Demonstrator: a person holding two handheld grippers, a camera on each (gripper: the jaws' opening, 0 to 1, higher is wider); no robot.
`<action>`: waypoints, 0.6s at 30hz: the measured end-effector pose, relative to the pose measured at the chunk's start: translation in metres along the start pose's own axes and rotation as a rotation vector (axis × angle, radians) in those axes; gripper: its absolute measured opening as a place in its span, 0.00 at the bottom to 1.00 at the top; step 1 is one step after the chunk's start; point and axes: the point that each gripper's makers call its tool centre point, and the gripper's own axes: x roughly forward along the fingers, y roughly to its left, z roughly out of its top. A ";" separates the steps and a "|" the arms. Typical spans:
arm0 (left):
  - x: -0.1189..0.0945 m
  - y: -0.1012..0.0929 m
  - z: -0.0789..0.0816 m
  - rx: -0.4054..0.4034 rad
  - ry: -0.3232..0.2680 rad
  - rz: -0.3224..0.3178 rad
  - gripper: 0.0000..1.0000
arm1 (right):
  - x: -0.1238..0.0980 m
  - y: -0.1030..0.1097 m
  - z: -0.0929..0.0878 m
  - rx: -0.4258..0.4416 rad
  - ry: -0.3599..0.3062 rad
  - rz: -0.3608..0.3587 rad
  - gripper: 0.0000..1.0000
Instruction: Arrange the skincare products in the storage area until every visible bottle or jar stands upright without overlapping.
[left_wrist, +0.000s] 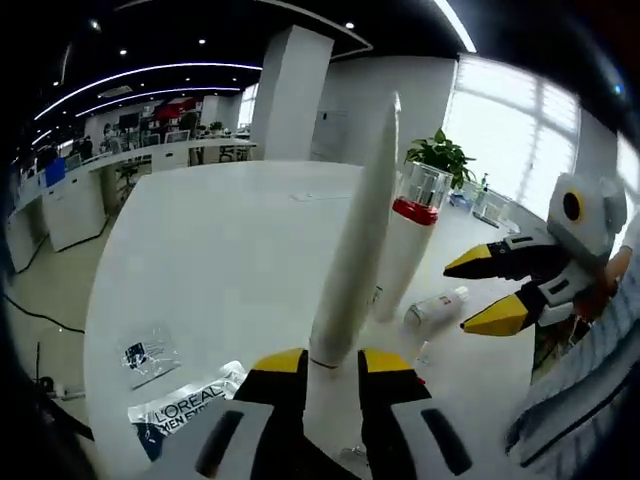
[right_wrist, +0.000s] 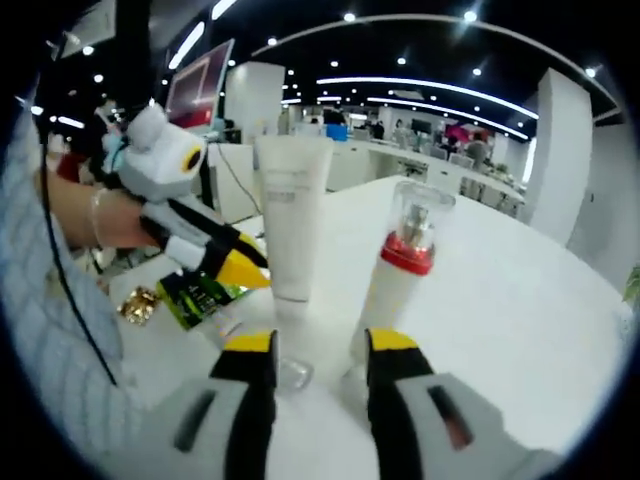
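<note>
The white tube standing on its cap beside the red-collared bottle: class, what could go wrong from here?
1. The white tube is tall on a narrow cap and close to the left gripper; a nudge could topple it.
2. It stands near the red-collared bottle, so a fall might knock that over.
3. A small bottle lies on its side on the table, and could be overlooked.

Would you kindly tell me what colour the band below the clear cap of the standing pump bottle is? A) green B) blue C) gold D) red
D: the pump bottle stands upright on the white table beside the white tube, and the collar under its clear cap is red, as the left gripper view also shows.
</note>
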 end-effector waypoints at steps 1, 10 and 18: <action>0.001 0.001 0.000 0.005 0.003 0.002 0.20 | -0.001 -0.001 -0.001 0.000 0.004 -0.007 0.33; 0.004 0.010 -0.003 0.075 0.029 0.017 0.20 | -0.007 -0.014 -0.008 0.001 0.023 -0.057 0.32; 0.011 0.013 -0.003 0.099 0.043 0.004 0.20 | -0.010 -0.020 -0.019 0.022 0.045 -0.084 0.32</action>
